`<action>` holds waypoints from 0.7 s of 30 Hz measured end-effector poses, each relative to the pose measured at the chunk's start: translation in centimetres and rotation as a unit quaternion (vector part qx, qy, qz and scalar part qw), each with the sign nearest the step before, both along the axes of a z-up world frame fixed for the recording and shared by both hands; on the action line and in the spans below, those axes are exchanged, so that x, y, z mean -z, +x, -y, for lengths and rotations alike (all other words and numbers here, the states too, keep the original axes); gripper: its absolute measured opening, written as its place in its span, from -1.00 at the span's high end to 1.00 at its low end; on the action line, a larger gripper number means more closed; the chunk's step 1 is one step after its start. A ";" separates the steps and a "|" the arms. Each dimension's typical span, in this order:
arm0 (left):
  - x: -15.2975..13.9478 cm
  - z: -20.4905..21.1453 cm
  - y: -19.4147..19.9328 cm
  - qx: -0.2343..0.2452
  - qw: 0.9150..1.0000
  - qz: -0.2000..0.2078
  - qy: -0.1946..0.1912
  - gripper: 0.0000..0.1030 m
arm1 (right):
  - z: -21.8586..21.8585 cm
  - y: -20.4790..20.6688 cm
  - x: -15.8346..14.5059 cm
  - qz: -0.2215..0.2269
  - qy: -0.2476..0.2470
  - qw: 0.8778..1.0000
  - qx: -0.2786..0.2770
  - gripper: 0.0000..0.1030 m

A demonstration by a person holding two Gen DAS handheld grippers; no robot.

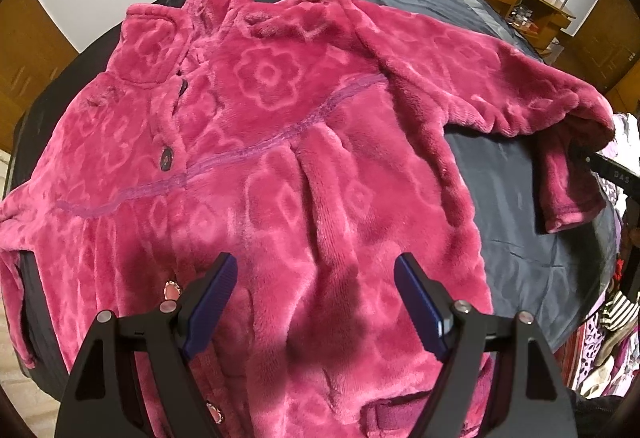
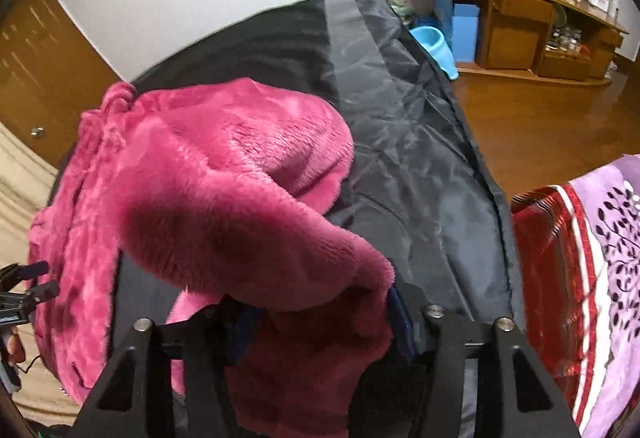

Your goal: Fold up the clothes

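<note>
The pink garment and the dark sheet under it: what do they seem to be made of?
The pink garment looks like plush fleece, matte and fuzzy: short pile catches the light, with flower shapes pressed into it. The dark sheet looks like a thin woven synthetic, perhaps nylon: smooth, faintly glossy, with sharp creases. Neither fibre can be confirmed by sight.

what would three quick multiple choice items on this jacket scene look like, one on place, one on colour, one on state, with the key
1. The pink fleece jacket lies on: A a dark cover; B bare wood floor; C a white sheet.
2. The band across its chest is: A yellow; B purple; C green.
3. The left gripper is: A shut on a button; B shut on the collar; C open above the jacket.

Key: A, dark fabric shows around the jacket; B, the stripe reads purple; C, its jaws stand apart with nothing between.
</note>
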State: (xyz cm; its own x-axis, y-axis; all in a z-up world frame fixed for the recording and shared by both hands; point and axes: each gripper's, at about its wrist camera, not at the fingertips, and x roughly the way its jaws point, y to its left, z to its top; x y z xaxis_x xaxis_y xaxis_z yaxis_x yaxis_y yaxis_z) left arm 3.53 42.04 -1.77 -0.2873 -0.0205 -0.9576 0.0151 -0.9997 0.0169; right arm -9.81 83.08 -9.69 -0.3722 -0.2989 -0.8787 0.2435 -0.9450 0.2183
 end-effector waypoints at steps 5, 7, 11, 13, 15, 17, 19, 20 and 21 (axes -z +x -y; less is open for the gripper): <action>0.3 -0.4 -0.6 0.002 1.000 0.002 0.000 -0.62 | -0.7 0.7 -1.8 -0.048 0.073 0.996 0.031 0.61; 0.4 -0.7 -1.0 0.004 1.000 0.003 0.001 -0.62 | -1.5 1.0 -3.3 -0.078 0.096 0.991 0.052 0.62; 0.6 -1.3 -1.6 0.011 1.000 0.003 0.004 -0.62 | -3.4 1.3 -7.1 -0.142 0.131 0.975 0.112 0.62; 0.6 -1.5 -1.9 0.015 1.000 0.003 0.004 -0.62 | -3.7 1.6 -9.1 -0.185 0.158 0.961 0.129 0.62; 0.7 -1.7 -2.1 0.018 1.000 0.004 0.005 -0.62 | -2.4 1.9 -10.5 -0.227 0.186 0.948 0.127 0.62; 0.7 -1.6 -2.3 0.018 1.000 0.004 0.006 -0.62 | -1.0 2.2 -11.3 -0.258 0.208 0.936 0.118 0.61; 0.7 -1.4 -2.4 0.016 1.000 0.004 0.008 -0.62 | 0.3 2.6 -11.0 -0.265 0.214 0.935 0.098 0.61; 0.7 -1.3 -2.5 0.015 1.000 0.004 0.008 -0.62 | 0.8 2.8 -10.4 -0.256 0.207 0.940 0.084 0.61; 0.6 -1.2 -2.6 0.014 1.000 0.003 0.008 -0.62 | 1.2 2.9 -9.5 -0.238 0.198 0.948 0.073 0.61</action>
